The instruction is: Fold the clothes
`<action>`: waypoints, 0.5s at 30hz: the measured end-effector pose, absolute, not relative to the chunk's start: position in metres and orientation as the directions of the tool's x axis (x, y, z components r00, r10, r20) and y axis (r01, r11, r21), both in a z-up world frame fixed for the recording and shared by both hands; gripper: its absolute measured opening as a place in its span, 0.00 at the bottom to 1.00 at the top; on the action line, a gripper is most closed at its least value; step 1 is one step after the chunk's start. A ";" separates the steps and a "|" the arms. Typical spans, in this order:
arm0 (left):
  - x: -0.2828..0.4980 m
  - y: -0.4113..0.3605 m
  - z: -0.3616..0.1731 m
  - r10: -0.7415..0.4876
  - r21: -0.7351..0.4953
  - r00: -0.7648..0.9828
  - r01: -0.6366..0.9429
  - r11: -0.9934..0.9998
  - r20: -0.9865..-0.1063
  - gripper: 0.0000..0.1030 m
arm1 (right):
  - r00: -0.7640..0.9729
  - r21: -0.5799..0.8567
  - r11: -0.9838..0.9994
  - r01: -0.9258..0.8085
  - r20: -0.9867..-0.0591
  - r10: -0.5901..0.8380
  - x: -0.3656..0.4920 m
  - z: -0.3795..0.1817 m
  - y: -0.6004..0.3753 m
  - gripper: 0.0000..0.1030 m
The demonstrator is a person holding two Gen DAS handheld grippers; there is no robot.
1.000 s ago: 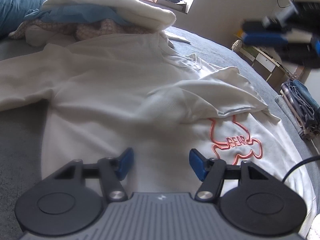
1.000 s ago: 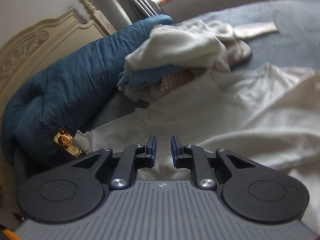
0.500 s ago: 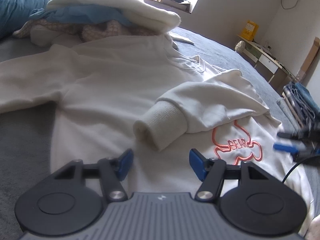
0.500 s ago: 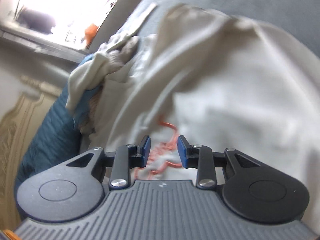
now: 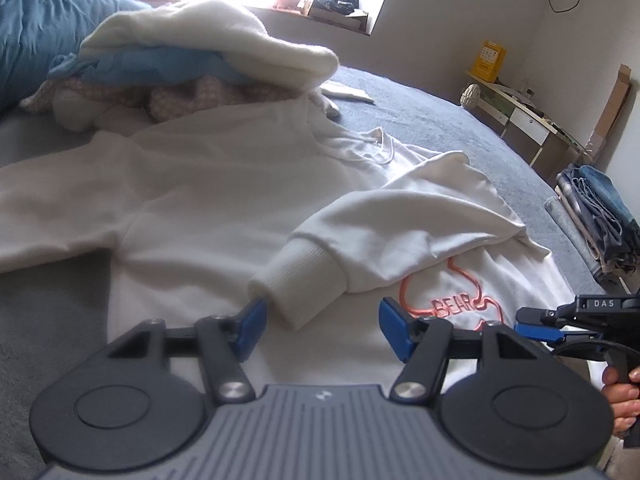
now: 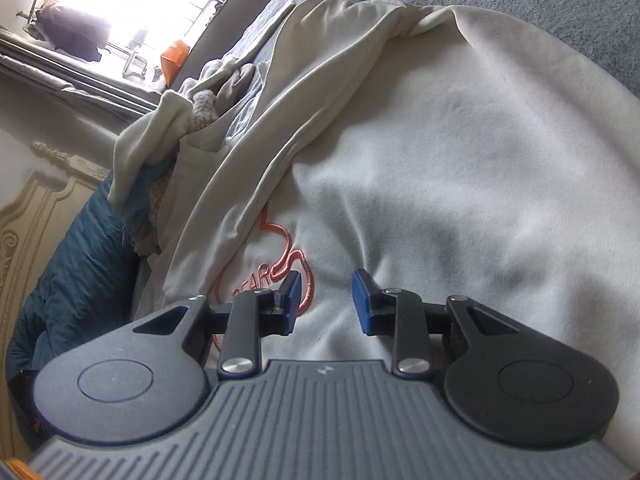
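Currently, by label:

Garment: a white hoodie (image 5: 224,200) is spread front-up on the grey bed (image 5: 432,128), its orange "BEAR" outline (image 5: 452,300) showing on the chest.

Right sleeve: one sleeve (image 5: 400,232) is already laid across the chest, its ribbed cuff (image 5: 300,288) resting just ahead of the left tool (image 5: 320,326).

Other sleeve: the second sleeve (image 5: 52,216) is seen stretched flat out to the side, not yet folded in.

Left tool: released; its jaws stand wide apart with nothing between them, and it hangs above the lower front of the hoodie.

Right tool (image 6: 324,300): released as well; the jaws are parted by a modest gap, having just been opening (no cloth is caught between the pads), and it sits low over the hoodie's side near the print.

Handling: the fleece is judged soft, limp and fairly light, so it should drape and drag rather than hold a crease; a pinch on a single layer is likely to slip.

Where to grip: the ribbed cuff or hem edge is thicker and is judged the surest hold.

Surroundings: a heap of unfolded clothes (image 5: 192,64) lies beyond the hood, and folded jeans (image 5: 600,216) are stacked off the bed's far side.
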State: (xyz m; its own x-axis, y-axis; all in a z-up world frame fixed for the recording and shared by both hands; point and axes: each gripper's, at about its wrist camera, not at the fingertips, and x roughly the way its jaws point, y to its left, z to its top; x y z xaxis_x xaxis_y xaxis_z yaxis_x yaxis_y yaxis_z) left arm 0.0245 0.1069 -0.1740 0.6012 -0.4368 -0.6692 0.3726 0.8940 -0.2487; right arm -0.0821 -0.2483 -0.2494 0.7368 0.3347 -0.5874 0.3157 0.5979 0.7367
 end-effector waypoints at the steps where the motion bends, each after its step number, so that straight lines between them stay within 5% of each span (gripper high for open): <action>1: 0.025 0.106 -0.173 -0.434 -0.238 0.607 0.378 0.894 -0.666 0.62 | 0.739 0.742 0.592 0.316 -0.584 0.337 -0.082 -0.250 -0.249 0.26; 6: 0.040 0.099 -0.179 -0.410 -0.180 0.591 0.409 0.895 -0.694 0.62 | 0.745 0.747 0.591 0.305 -0.574 0.340 -0.084 -0.251 -0.250 0.26; 15: 0.068 0.107 -0.199 -0.437 -0.306 0.555 0.317 0.898 -0.708 0.61 | 0.745 0.738 0.606 0.297 -0.576 0.337 -0.082 -0.252 -0.249 0.26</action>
State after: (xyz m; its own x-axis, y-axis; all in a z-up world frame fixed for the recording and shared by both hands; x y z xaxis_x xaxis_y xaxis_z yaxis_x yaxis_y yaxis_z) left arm 0.0681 0.1073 -0.1988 0.5554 -0.4370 -0.7075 0.3170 0.8978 -0.3057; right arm -0.0825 -0.2488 -0.2522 0.7447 0.3365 -0.5763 0.2970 0.6062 0.7378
